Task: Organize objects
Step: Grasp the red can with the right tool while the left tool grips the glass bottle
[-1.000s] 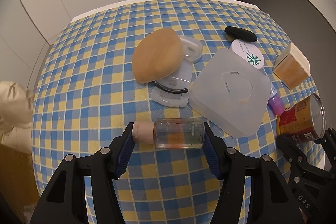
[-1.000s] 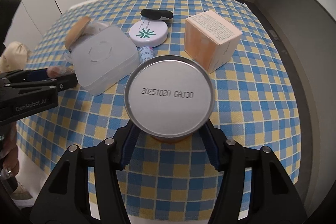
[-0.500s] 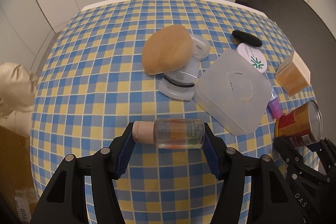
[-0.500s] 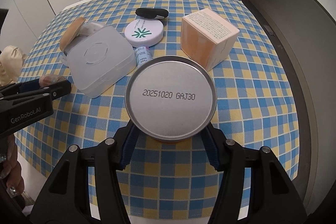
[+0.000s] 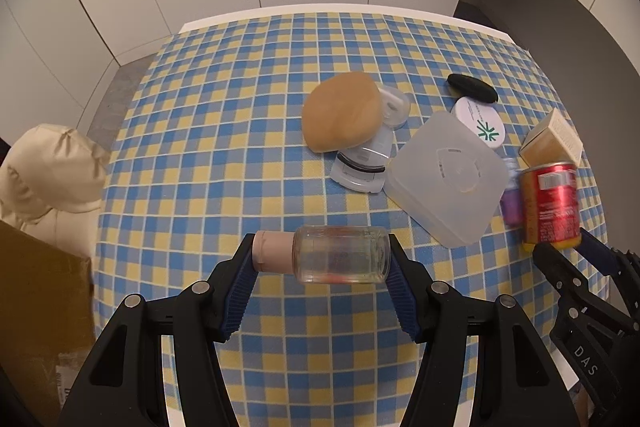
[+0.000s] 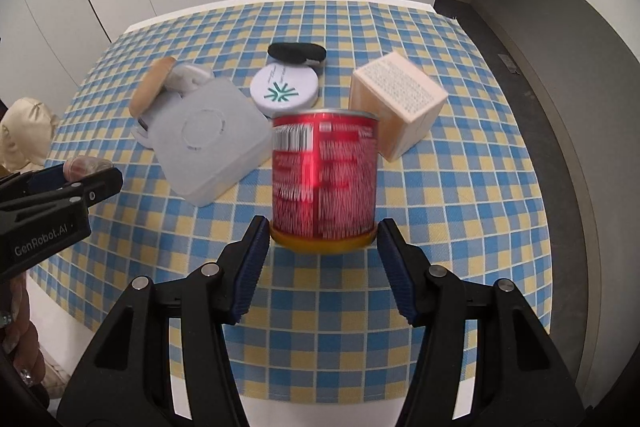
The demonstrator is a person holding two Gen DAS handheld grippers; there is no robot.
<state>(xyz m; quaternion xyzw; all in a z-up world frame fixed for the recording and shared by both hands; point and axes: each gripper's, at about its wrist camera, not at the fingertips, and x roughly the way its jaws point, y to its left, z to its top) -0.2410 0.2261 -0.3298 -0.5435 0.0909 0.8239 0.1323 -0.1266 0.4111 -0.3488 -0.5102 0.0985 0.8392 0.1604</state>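
Left gripper (image 5: 322, 263): clamps clear bottle (image 5: 340, 254) crosswise, above checked cloth (image 5: 224, 131).
Right gripper (image 6: 320, 247): blue pads flank red can (image 6: 324, 179); contact cannot be told.
Red can: 6 o'clock of round white case (image 6: 285, 89).

A: What colours are on the cloth (image 5: 240, 131) over the worktop?

B: Little blue, yellow and white squares, like a checkerboard.

A: And the can (image 6: 324, 179)?

B: Shiny red with white writing, a white barcode patch and a yellow band at the bottom.

A: The small bottle (image 5: 340, 259)?

B: Clear glass with a pale pink cap.

A: The round tin (image 6: 285, 90)?

B: White with a green star shape on the lid. Behind it lies a black oval thing (image 6: 297, 53).

A: The boxes?

B: The flat one (image 6: 212, 143) is milky white. The cube box (image 6: 396, 103) is cream on top and orange on the sides. The fingers (image 6: 250, 267) have blue pads on black arms.
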